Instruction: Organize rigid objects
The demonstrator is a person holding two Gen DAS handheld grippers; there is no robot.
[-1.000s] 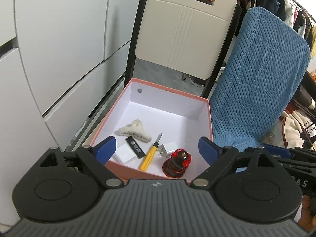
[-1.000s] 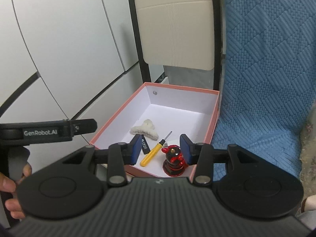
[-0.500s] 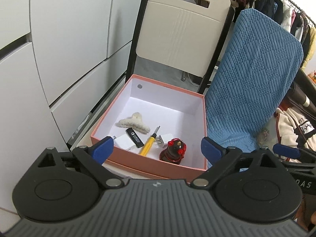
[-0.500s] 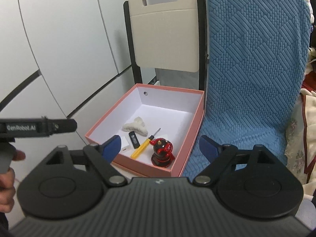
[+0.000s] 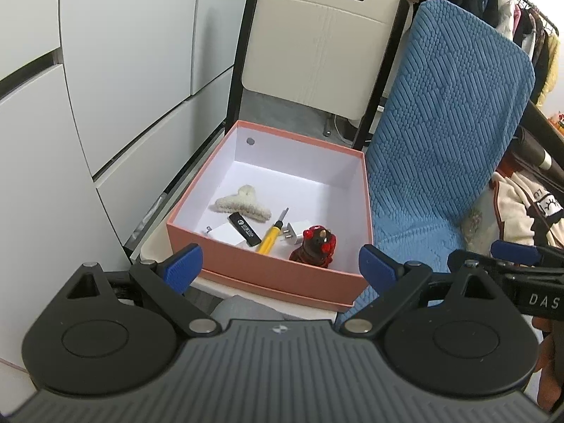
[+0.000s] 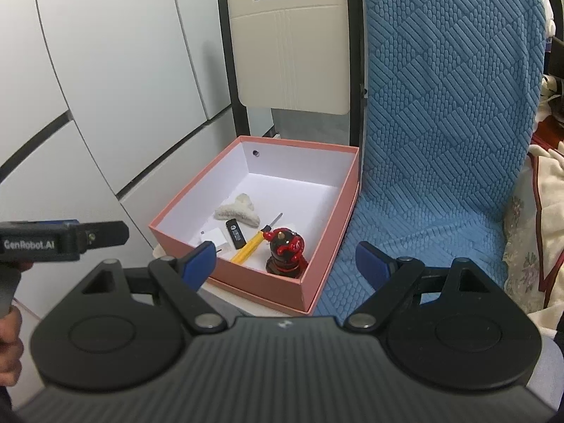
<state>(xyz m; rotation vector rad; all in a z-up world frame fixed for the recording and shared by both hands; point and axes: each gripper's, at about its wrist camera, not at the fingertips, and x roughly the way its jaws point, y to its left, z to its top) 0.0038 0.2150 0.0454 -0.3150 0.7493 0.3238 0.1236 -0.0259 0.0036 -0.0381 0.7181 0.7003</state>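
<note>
Pink box on a chair seat, holding red figurine, yellow screwdriver and hair claw; left gripper and right gripper spread wide, empty, short of its near wall; possible nudge toppling the upright figurine.

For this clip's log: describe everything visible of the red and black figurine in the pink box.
The figurine is a small glossy piece, hard-looking like ceramic or plastic: a dark rounded body on a black round base, with bright red curled trim and a small tan stub on top. It stands upright on the white floor of the pink box, in the near corner by the blue cushion. The yellow screwdriver lies just beside it; contact is unclear. No gripper touches it.
</note>
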